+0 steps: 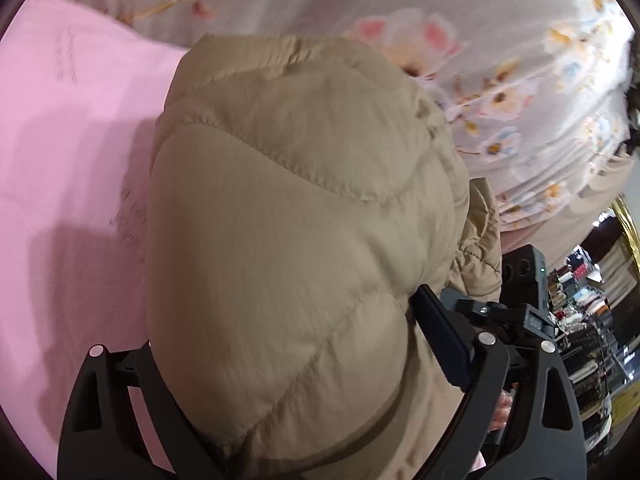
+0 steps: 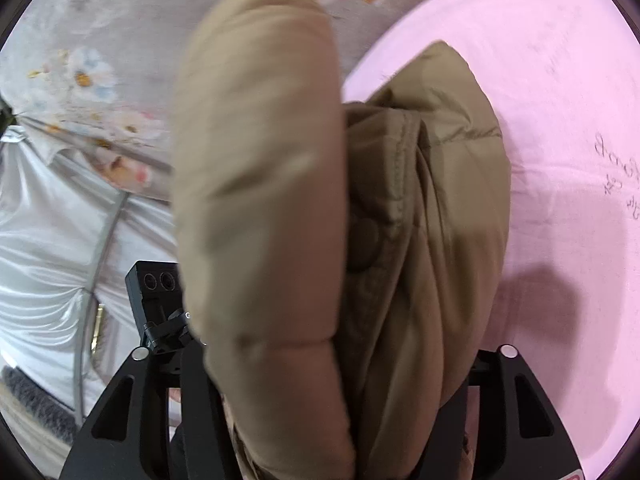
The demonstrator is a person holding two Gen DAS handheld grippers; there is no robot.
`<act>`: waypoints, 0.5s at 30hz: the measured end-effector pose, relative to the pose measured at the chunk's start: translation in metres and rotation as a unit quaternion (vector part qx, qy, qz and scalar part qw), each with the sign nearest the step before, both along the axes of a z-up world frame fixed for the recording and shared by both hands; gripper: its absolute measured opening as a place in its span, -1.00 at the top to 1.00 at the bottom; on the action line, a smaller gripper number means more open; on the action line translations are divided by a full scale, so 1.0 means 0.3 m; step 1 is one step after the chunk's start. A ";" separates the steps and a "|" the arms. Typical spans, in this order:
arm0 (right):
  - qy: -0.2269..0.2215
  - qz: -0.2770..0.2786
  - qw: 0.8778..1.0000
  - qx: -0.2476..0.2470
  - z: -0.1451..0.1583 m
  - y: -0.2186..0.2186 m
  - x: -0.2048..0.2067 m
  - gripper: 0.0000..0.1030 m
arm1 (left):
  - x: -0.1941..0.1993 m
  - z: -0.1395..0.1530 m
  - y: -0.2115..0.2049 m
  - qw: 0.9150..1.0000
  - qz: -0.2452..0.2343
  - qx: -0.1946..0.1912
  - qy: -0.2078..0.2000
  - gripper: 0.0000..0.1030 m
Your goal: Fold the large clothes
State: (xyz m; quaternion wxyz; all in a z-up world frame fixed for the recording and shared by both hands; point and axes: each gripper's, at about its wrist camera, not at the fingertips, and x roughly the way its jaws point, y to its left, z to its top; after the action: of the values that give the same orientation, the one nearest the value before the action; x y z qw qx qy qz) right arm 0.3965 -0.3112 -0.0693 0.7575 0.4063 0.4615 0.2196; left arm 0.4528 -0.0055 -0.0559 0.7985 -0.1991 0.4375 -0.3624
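A: Left tool (image 1: 280, 364) clamped on beige puffer jacket (image 1: 304, 216), quilted panel bulging between the fingers. Right tool (image 2: 344, 392) same, pinching a bunched fold of jacket (image 2: 260, 184), snap placket visible alongside.

B: Position of jacket?

A: Lifted, hanging from both tools over pink sheet (image 1: 68, 152). Floral cover (image 1: 500, 80) behind it, shelves (image 1: 588, 320) far right.

B: Progress?

A: Looks mid-fold at best. Bulky, bunched, no flat stack visible. Probably still to do: lay down, flatten, square off. Sleeves not identifiable from here.
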 end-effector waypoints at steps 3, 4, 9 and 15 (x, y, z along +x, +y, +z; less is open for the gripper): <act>0.006 -0.008 1.000 0.028 -0.037 -0.022 -0.001 -0.36 | 0.027 -0.033 0.041 0.999 0.006 -0.028 0.019 -0.74; 0.005 -0.009 1.000 0.028 -0.037 -0.028 -0.012 -0.37 | 0.031 -0.032 0.050 0.999 0.005 -0.030 0.020 -0.74; 0.001 -0.022 1.000 0.017 0.011 -0.126 -0.133 -0.37 | -0.003 0.033 0.101 1.000 0.019 0.006 -0.003 -0.74; -0.051 -0.078 0.989 -0.114 0.262 -0.183 -0.299 -0.37 | -0.121 0.204 0.225 0.987 0.102 0.099 -0.079 -0.76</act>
State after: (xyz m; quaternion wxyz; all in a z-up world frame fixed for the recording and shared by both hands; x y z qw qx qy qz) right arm 0.3068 -0.3663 0.0092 0.8365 0.3399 0.4109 0.1261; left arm 0.4164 0.0619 0.0055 0.8790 -0.1332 0.3846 -0.2482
